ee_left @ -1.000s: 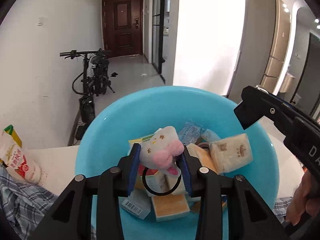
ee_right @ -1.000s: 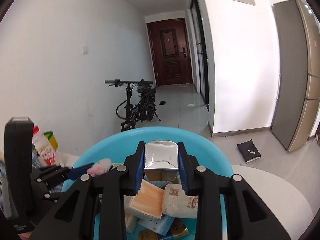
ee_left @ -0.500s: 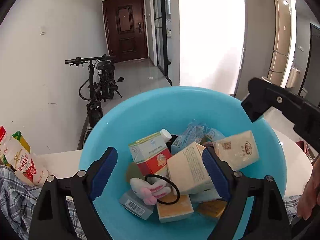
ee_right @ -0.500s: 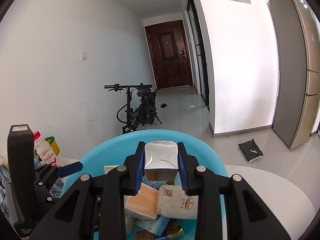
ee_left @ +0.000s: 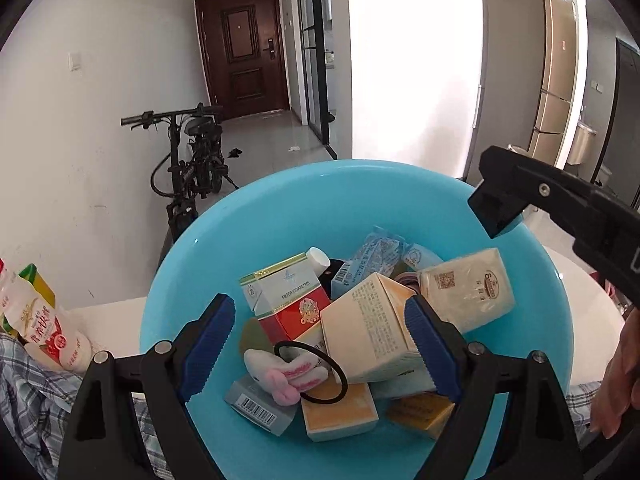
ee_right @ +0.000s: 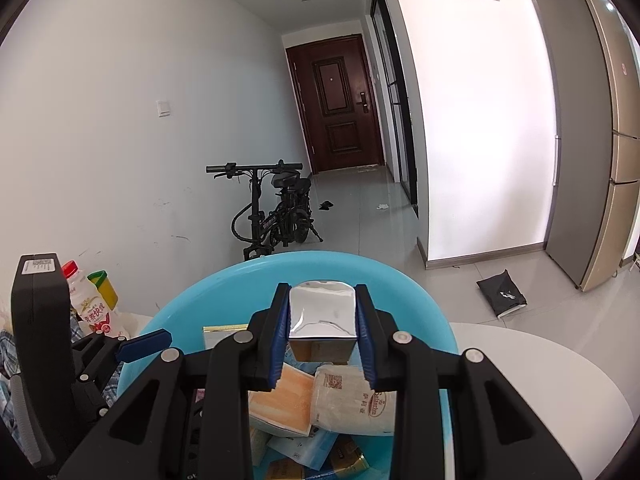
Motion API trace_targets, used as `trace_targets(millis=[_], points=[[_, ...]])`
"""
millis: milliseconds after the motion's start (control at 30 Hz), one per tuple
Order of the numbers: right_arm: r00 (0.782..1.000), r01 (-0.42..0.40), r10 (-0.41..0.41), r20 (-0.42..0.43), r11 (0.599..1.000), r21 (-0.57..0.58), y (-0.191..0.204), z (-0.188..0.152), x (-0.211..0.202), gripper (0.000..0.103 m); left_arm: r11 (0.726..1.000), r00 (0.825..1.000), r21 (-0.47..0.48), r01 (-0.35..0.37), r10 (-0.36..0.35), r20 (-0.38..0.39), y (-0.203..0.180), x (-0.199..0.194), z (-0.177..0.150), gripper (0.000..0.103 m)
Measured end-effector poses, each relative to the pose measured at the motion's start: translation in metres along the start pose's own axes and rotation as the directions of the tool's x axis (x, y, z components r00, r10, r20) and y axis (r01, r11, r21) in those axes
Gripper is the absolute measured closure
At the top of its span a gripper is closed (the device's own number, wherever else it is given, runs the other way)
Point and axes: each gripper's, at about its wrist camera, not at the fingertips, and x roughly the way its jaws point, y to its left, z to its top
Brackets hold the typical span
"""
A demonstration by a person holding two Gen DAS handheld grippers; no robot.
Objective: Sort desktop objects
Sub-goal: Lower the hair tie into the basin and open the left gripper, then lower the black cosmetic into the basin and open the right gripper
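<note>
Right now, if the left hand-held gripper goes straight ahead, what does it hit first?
Probably the pile in the round blue plastic basin: the open left hand-held gripper points at the red-and-white cigarette pack and the tilted cream cardboard box. Depth is unclear.

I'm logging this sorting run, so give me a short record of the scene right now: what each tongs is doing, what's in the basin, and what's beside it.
left tongs: open, empty, over the basin
right tongs: shut on silver box, held above the basin
container: blue basin on a white table
basin contents: plush toy with black hair tie, cigarette pack, beige carton, tissue pack, other small packets
beside basin: drink bottle, plaid cloth
</note>
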Motion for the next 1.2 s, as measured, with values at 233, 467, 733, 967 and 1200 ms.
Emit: trace_targets(millis=[233, 467, 733, 967, 1200], points=[[1.000, 0.004, -0.004, -0.013, 1.000, -0.005, 0.004, -0.003, 0.006, 0.074, 0.998, 1.000, -0.050, 0.026, -0.027, -0.011, 0.012, 0.004, 0.002, 0.014], [1.000, -0.006, 0.006, -0.015, 1.000, -0.018, 0.007, -0.005, 0.005, 0.074, 1.000, 1.000, -0.019, -0.002, 0.002, -0.002, 0.007, 0.004, 0.003, 0.014], [1.000, 0.012, -0.012, -0.018, 1.000, -0.008, -0.001, -0.005, 0.006, 0.074, 1.000, 1.000, -0.030, 0.001, -0.001, -0.014, 0.008, 0.006, 0.003, 0.014], [1.000, 0.006, -0.006, -0.014, 1.000, 0.000, -0.002, -0.004, 0.006, 0.074, 0.999, 1.000, -0.032, 0.006, -0.007, -0.016, 0.007, 0.007, 0.005, 0.014], [1.000, -0.004, 0.005, -0.031, 1.000, 0.018, -0.006, -0.006, 0.009, 0.074, 1.000, 1.000, -0.027, 0.010, -0.011, -0.024, 0.006, 0.008, 0.006, 0.014]])
